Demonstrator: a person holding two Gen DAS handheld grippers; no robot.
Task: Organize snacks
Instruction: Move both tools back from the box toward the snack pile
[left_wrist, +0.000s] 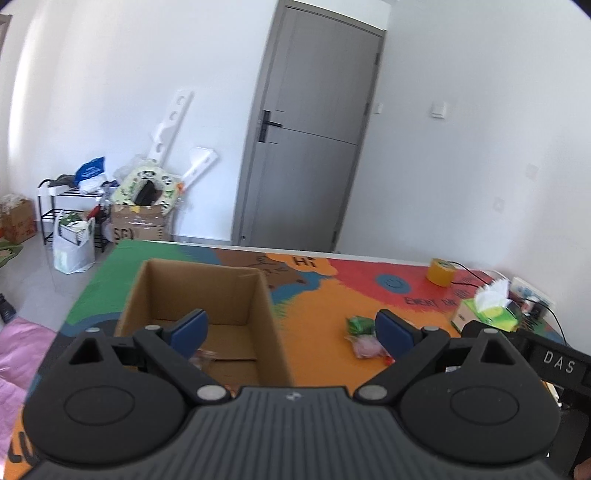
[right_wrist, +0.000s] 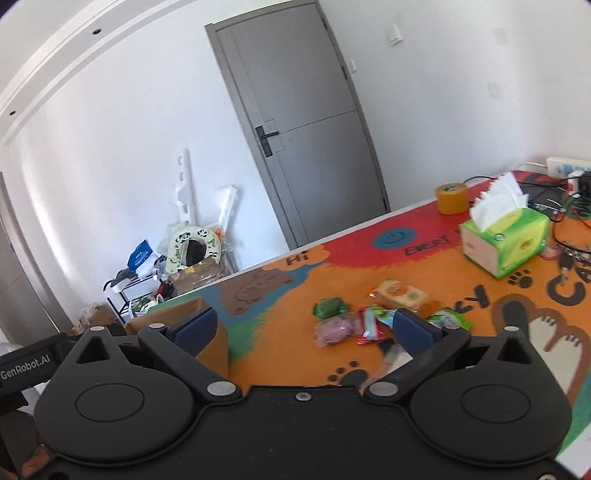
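Observation:
An open cardboard box (left_wrist: 207, 295) stands on the colourful mat, with a snack packet (left_wrist: 205, 356) on its floor. My left gripper (left_wrist: 291, 328) is open and empty, its left finger over the box, its right finger beside the loose snacks (left_wrist: 364, 334). My right gripper (right_wrist: 303, 326) is open and empty too, wide apart. Ahead of it lie several snacks: a green packet (right_wrist: 330, 306), a pink packet (right_wrist: 334, 329), a red-and-white stick (right_wrist: 370, 325), an orange biscuit pack (right_wrist: 399, 293) and a green packet (right_wrist: 448, 319). The box's corner (right_wrist: 177, 314) shows at its left.
A green tissue box (right_wrist: 504, 240) and a yellow tape roll (right_wrist: 451, 198) stand at the far right of the mat (right_wrist: 280, 354), with cables and a power strip (right_wrist: 567, 166) beyond. A grey door (left_wrist: 310, 129) and floor clutter lie behind the table.

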